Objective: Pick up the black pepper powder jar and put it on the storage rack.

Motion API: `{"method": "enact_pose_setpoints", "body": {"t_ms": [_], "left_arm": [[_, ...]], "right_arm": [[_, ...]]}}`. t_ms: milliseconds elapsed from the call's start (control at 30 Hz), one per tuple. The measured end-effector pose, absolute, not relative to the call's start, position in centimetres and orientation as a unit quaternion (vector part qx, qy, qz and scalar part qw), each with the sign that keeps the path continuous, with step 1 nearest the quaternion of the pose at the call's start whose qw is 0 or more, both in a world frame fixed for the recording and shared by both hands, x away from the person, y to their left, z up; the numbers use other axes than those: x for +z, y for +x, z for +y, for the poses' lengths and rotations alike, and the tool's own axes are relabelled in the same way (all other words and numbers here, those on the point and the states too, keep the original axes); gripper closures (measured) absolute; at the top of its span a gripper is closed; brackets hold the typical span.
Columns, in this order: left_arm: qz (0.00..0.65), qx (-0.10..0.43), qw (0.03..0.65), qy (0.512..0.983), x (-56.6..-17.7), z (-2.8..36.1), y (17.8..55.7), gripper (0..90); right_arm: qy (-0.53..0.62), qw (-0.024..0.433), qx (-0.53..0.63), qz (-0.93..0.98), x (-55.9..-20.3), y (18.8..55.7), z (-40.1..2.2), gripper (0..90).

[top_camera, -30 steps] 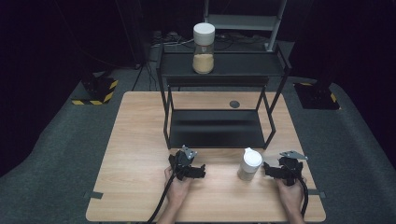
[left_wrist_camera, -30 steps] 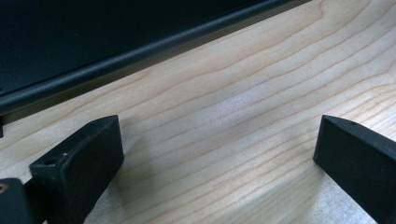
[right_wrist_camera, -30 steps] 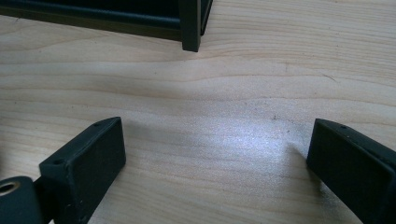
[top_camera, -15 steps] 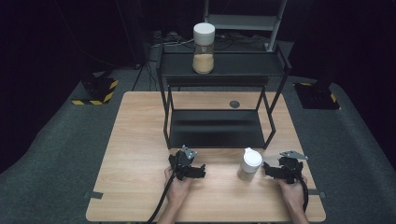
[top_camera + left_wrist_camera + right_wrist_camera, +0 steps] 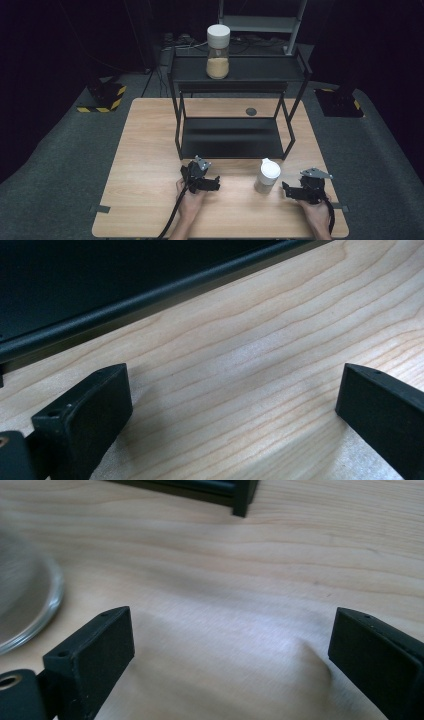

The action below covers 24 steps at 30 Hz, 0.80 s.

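A small glass jar with a white lid (image 5: 268, 175) stands on the wooden table (image 5: 145, 150), near its front edge and right of centre. Just right of that jar my right gripper (image 5: 291, 191) rests low on the table, held by a hand. In the right gripper view it (image 5: 232, 655) is open over bare wood, with the jar's glass base (image 5: 25, 595) to the left, outside the jaws. My left gripper (image 5: 209, 181) lies left of the jar, in front of the rack. The left gripper view shows it (image 5: 235, 410) open over bare wood.
A black two-level metal rack (image 5: 235, 80) stands at the table's middle and back. On its top shelf is a taller jar (image 5: 218, 45) with a white lid, holding tan powder. The rack's lower shelf edge (image 5: 150, 295) and a rack foot (image 5: 245, 497) lie close ahead of the grippers.
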<state>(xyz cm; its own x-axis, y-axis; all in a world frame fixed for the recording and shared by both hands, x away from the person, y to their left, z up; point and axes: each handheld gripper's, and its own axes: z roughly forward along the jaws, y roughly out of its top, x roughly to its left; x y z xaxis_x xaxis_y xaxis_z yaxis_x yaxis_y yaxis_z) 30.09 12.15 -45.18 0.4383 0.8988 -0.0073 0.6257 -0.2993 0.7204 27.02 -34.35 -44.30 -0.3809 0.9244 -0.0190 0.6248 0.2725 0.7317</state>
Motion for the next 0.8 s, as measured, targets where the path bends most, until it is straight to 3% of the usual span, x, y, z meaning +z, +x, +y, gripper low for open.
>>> {"method": "enact_pose_setpoints", "body": {"t_ms": [367, 800], "left_arm": [[0.489, 0.205, 0.334, 0.78, -45.2, 12.2, 30.1, 1.5], [0.489, 0.205, 0.334, 0.78, -45.2, 12.2, 30.1, 1.5]], "right_arm": [[0.457, 0.198, 0.357, 0.79, -44.2, 25.3, -34.2, 3.9], [0.425, 0.168, 0.392, 0.798, -44.2, 25.7, -32.7, 4.4]]}}
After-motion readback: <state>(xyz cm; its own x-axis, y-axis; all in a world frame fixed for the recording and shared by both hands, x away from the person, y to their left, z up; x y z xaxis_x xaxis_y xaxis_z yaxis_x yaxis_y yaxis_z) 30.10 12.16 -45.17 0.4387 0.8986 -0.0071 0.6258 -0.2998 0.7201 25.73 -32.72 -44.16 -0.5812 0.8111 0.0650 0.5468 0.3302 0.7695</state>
